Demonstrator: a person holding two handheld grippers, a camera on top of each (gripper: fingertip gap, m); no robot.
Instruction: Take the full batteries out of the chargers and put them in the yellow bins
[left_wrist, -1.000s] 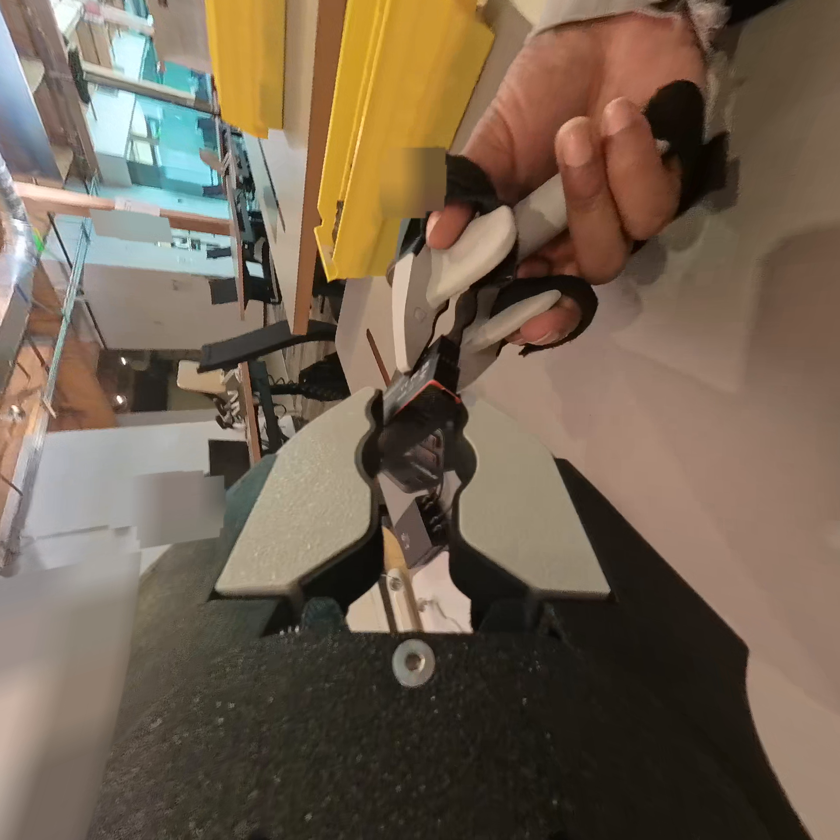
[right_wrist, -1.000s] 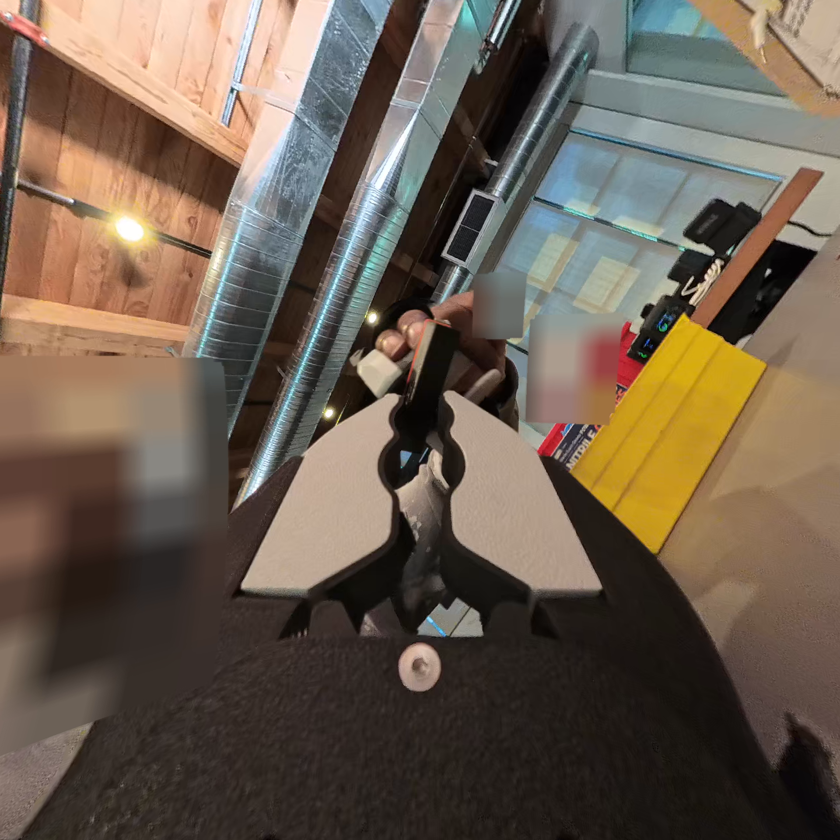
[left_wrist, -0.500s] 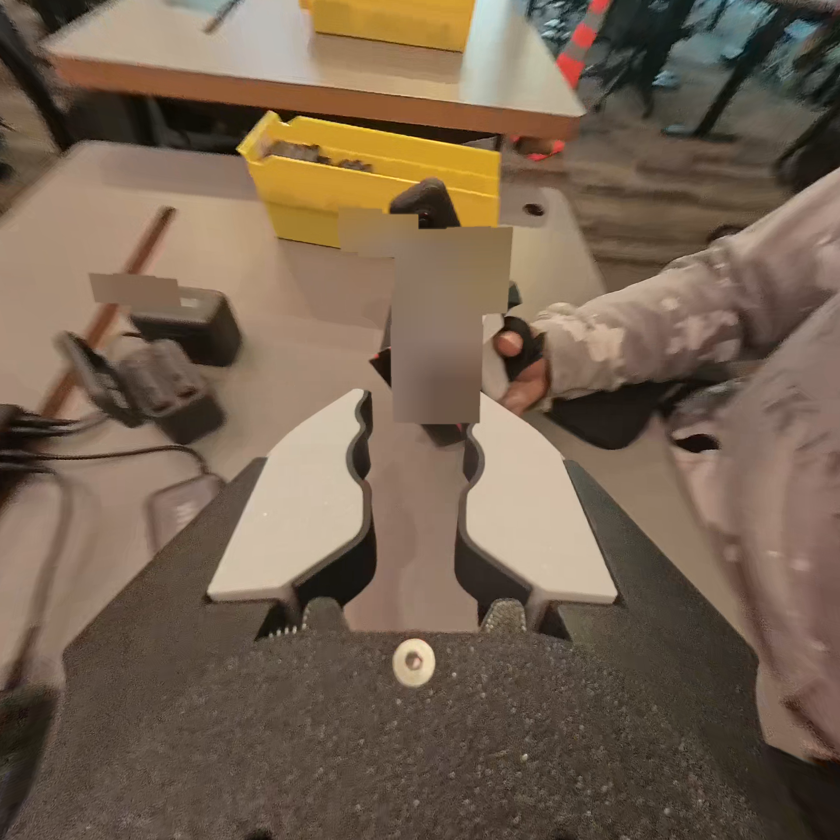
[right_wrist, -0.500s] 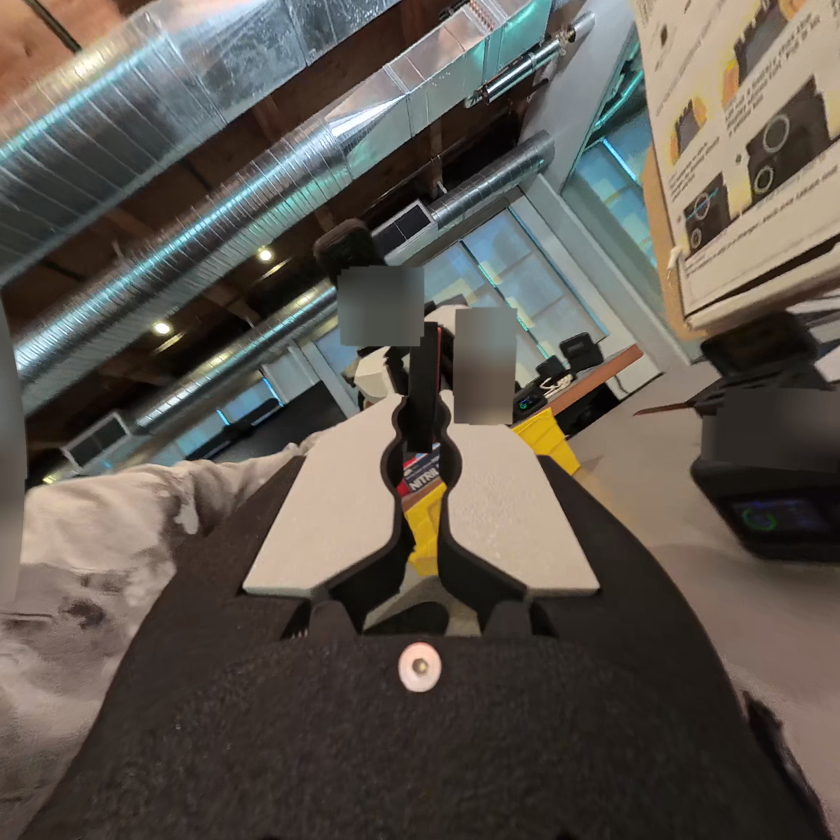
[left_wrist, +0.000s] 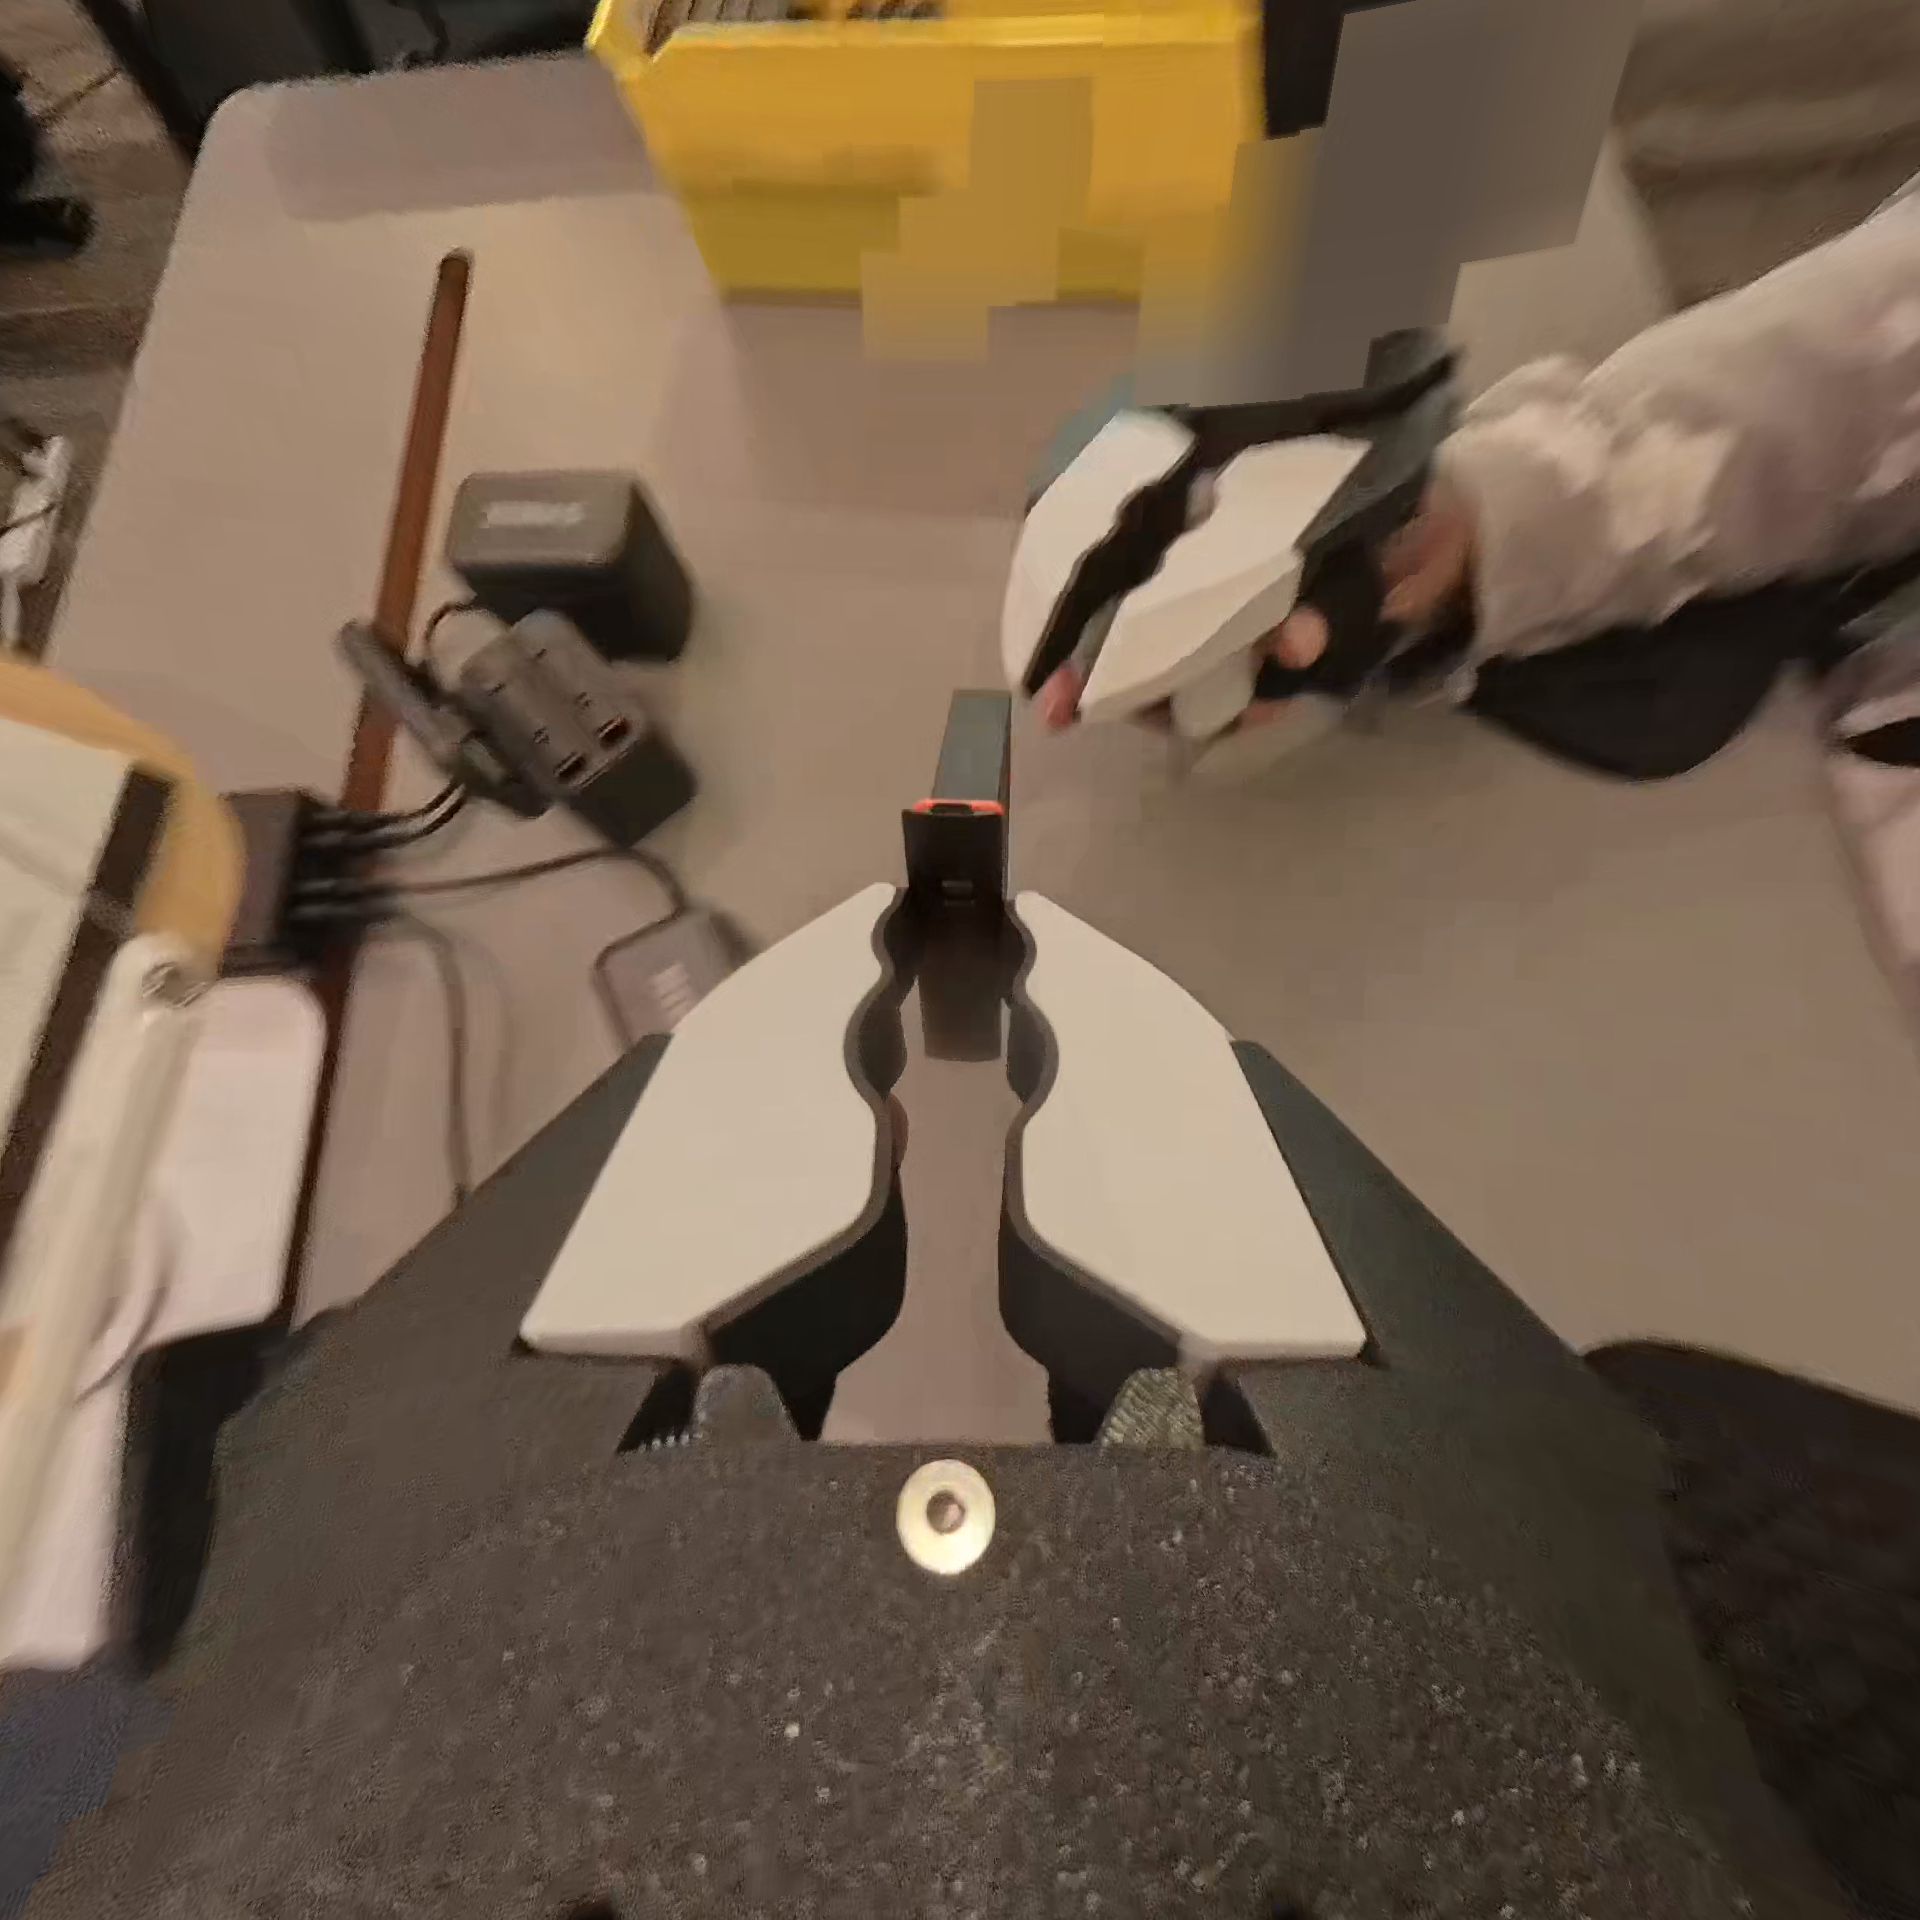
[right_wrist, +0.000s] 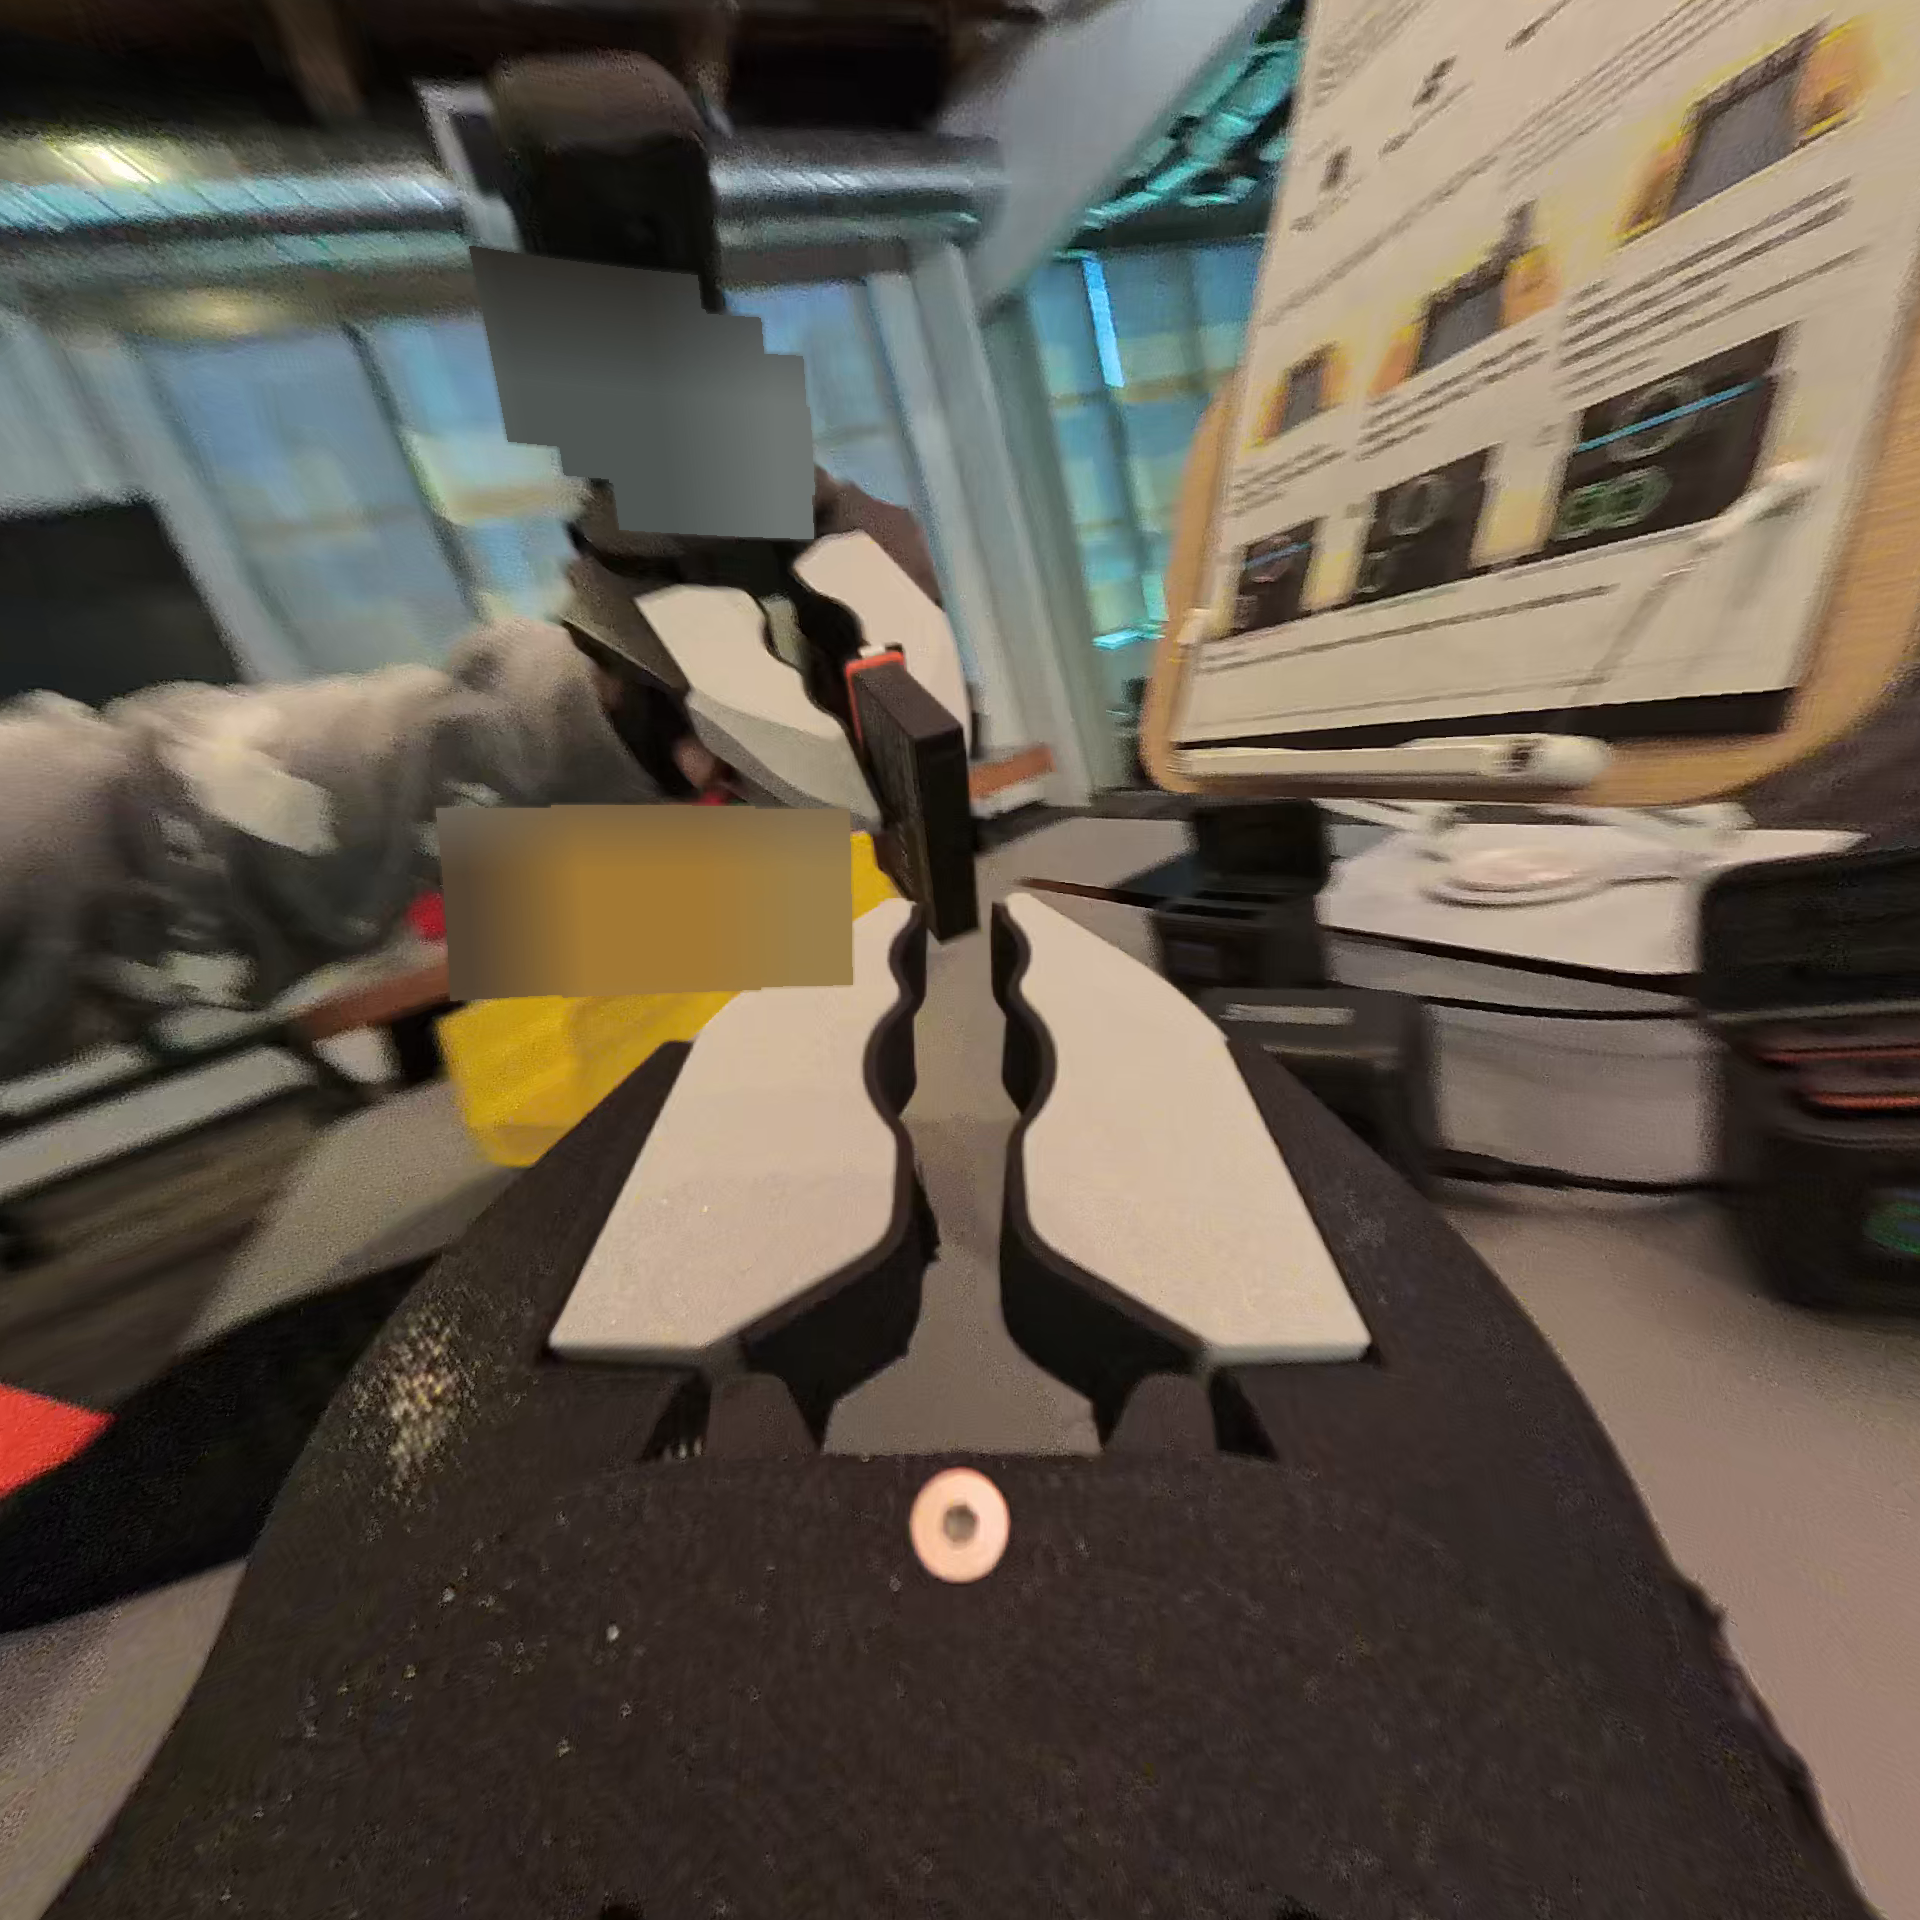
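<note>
**Battery held in the left gripper, above the table**

Battery (left_wrist: 957, 914), black with an orange-red strip at one end, sits clamped between the tips of the left gripper (left_wrist: 956, 906), its far end sticking out over the grey table (left_wrist: 1351, 987). No writing on it can be made out. The right gripper (right_wrist: 954, 914) holds nothing, its jaws a narrow gap apart. A yellow bin (left_wrist: 935, 145) stands at the table's far edge. Left of the battery lie black chargers (left_wrist: 561, 717) with cables; their markings are too blurred to make out.
</note>
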